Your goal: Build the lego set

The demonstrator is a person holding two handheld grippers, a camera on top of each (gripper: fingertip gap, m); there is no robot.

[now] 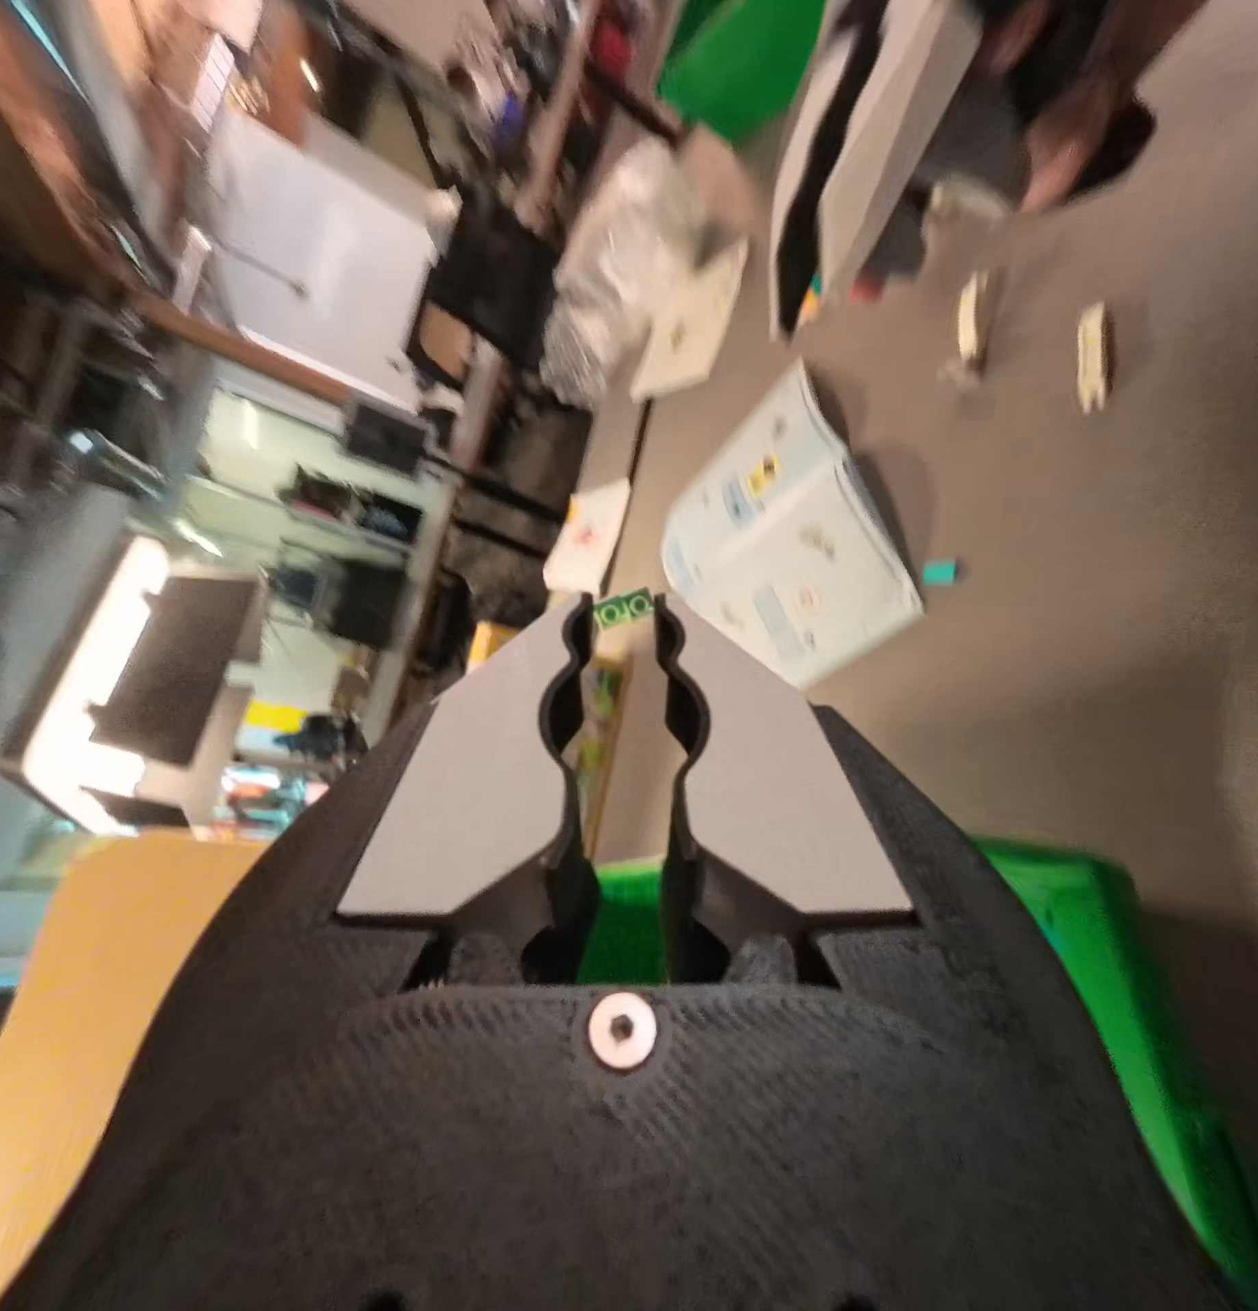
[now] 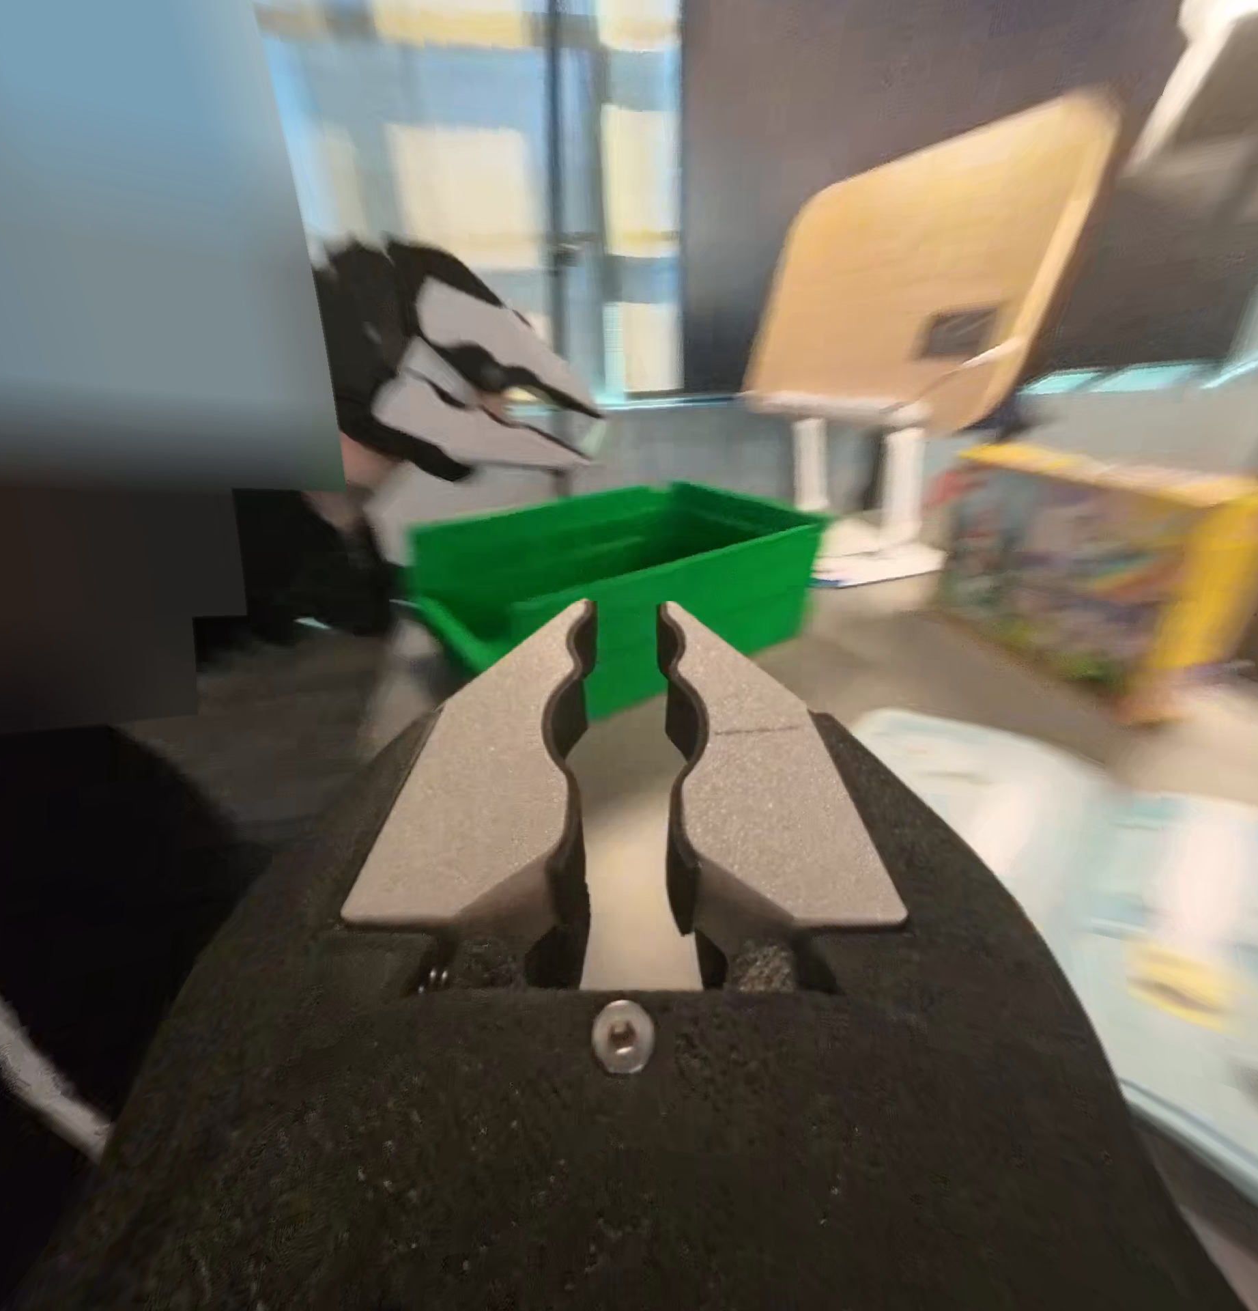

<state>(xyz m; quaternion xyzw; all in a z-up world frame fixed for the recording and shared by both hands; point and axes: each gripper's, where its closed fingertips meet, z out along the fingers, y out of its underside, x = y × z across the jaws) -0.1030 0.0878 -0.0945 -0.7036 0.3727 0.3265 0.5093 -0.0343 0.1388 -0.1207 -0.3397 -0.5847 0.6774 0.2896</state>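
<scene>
My left gripper (image 1: 624,609) is shut on a small green two-stud Lego piece (image 1: 624,610), held at the fingertips above the grey table; the view is tilted and blurred. My right gripper (image 2: 627,617) is empty, its jaws a narrow gap apart, pointing at a green bin (image 2: 611,560). The right gripper also shows far off in the left wrist view (image 1: 796,312). The left gripper shows in the right wrist view (image 2: 590,426), above and left of the bin. The instruction booklet (image 1: 789,539) lies open on the table; it also shows in the right wrist view (image 2: 1037,887).
A teal brick (image 1: 939,572) lies beside the booklet. Two small white and yellow builds (image 1: 973,326) (image 1: 1094,365) stand farther back. The green bin (image 1: 1072,993) is close under my left gripper. The colourful Lego box (image 2: 1108,567) stands at the right. A tan board (image 2: 931,269) leans behind.
</scene>
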